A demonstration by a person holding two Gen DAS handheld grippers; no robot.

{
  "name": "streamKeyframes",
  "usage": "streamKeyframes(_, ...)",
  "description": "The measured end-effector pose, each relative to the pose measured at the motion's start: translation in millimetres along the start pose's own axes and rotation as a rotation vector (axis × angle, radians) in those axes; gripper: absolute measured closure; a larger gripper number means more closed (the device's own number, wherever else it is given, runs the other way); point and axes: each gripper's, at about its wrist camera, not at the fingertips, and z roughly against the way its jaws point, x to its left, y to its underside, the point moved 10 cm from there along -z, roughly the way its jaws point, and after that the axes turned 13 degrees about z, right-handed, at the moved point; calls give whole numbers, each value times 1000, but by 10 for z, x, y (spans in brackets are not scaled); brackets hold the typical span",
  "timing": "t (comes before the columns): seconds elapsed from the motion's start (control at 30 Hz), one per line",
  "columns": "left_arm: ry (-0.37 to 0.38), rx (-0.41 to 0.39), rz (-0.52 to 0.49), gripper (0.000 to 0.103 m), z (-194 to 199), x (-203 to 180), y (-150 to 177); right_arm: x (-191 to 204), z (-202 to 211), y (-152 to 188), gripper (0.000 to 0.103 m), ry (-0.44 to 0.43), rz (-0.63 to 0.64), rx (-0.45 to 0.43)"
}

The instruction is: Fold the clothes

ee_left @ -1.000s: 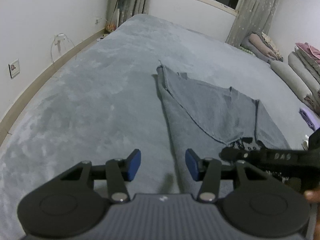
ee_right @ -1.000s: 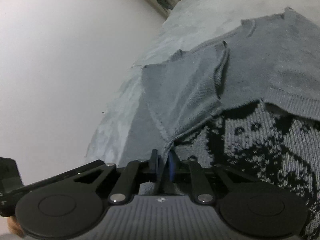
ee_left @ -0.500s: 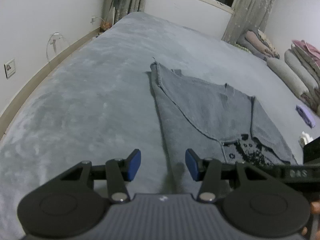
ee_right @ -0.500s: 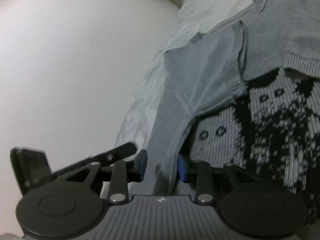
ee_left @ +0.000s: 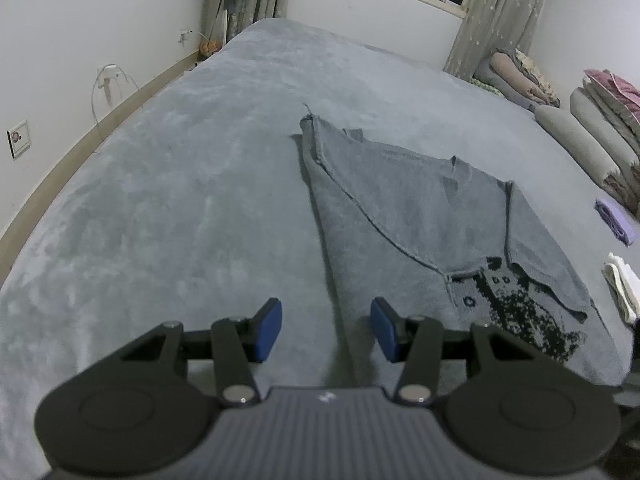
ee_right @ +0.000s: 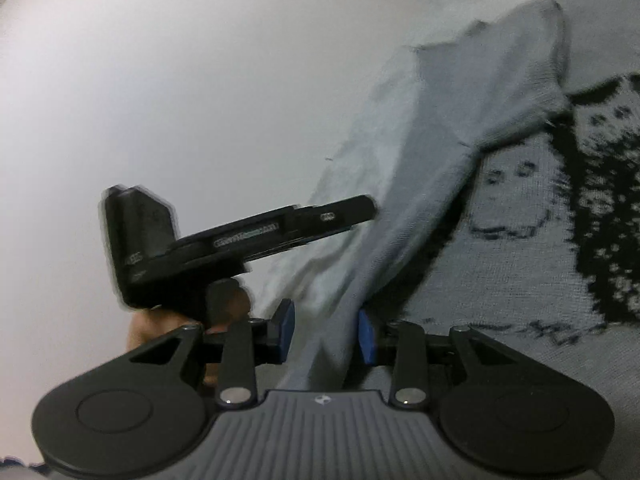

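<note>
A grey knitted sweater [ee_left: 404,216] with a black pattern lies on the bed, both sleeves folded in over its front. My left gripper [ee_left: 326,330] hovers open over the sweater's near left edge, nothing between its blue pads. In the right wrist view the same sweater [ee_right: 520,216] fills the right side, blurred. My right gripper [ee_right: 324,334] stands open with the sweater's folded left edge passing between its fingers, not clamped. The left gripper's black body [ee_right: 208,240], held by a hand [ee_right: 172,324], shows just to its left.
The grey plush bedspread [ee_left: 180,208] stretches wide to the left and far side. Folded blankets and pillows [ee_left: 592,136] line the right edge, with a purple cloth [ee_left: 614,222] and a white cloth [ee_left: 622,284] nearby. A white wall [ee_left: 60,60] runs along the left.
My right gripper has let go of the sleeve cuff, opened, and drawn back toward the sweater's near left edge. The left gripper has stayed open and pulled back slightly.
</note>
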Motion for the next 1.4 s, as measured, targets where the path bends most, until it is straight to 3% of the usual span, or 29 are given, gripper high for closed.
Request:
streamKeyframes(0.13, 8, 0, 4, 57, 24, -7, 6, 156, 118, 2, 67, -37, 20, -47)
streamKeyframes(0.23, 19, 2, -8, 57, 75, -52, 45, 52, 44, 56, 67, 45, -18, -20)
streamKeyframes(0.37, 23, -19, -39, 57, 289, -120, 183, 63, 14, 248, 67, 71, -41, 17)
streamKeyframes(0.63, 6, -27, 29, 56, 770, -63, 628, 204, 7, 616, 66, 115, -29, 74)
streamKeyframes(0.9, -43, -7, -133, 53, 887, -87, 1157, 532, 48, 823, 66, 148, 116, 87)
streamKeyframes(1.1, -57, -28, -189, 51, 987, -2, 1198, 816, -14, 886, 59, 185, 243, 106)
streamKeyframes(1.4, -114, -53, -312, 49, 942, 16, 1229, 1142, -156, 1051, 58, 126, 382, 113)
